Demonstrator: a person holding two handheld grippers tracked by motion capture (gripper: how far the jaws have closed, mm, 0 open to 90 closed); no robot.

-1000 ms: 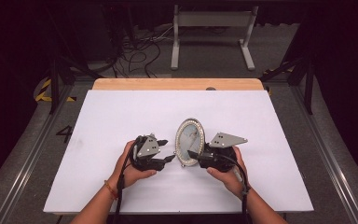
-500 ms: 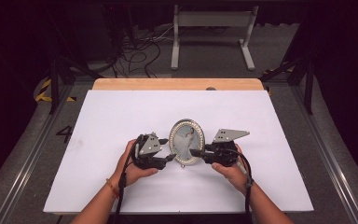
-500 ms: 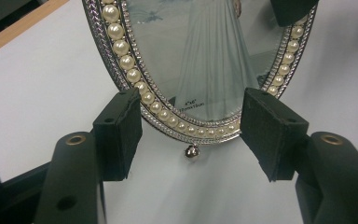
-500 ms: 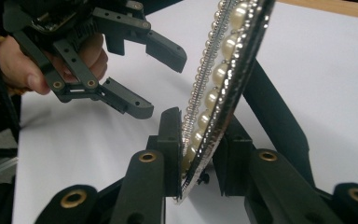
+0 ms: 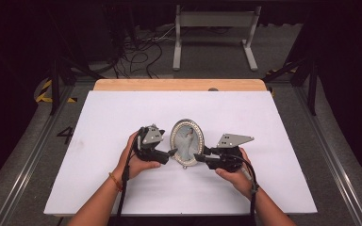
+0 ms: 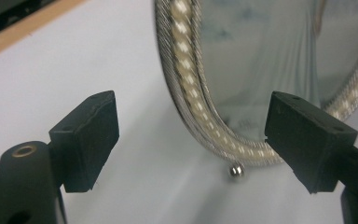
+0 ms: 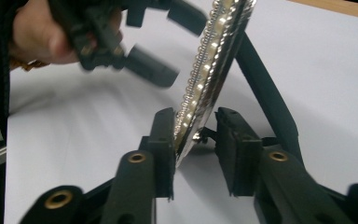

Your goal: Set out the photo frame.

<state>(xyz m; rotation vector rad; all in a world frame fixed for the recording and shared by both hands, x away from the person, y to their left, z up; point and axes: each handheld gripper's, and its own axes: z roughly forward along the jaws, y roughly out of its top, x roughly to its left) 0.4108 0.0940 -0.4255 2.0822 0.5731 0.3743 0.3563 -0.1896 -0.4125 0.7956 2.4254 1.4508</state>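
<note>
Oval picture frame [image 5: 187,142] standing upright near the middle of the white tabletop [image 5: 273,117], a little toward the near edge, its beaded silver rim catching the light and a pale figure showing behind the glass. Left gripper [image 5: 172,153] held at the frame's left side by the left hand [image 5: 136,162], grey plate on top, cable trailing back along the forearm. Jaws just been opening — now spread wide in the left gripper view, with the frame's lower rim [image 6: 214,126] and a small ball foot [image 6: 236,171] seen between the two black pads [image 6: 88,135], neither pad pressing on it. Right gripper [image 5: 199,157] at the frame's lower right edge, carried by the right hand [image 5: 238,176], three-cornered plate jutting toward the right edge of the tabletop. In the right gripper view, jaws drawn in around the frame's edge [image 7: 209,65] — left pad [image 7: 164,135] against the beaded face, right pad just behind the back, beside the black prop leg [image 7: 265,98]; pinching the rim, as far as can be told. Frame leaning slightly back on that leg. Wooden strip [image 5: 179,84] along the far edge of the tabletop.
</note>
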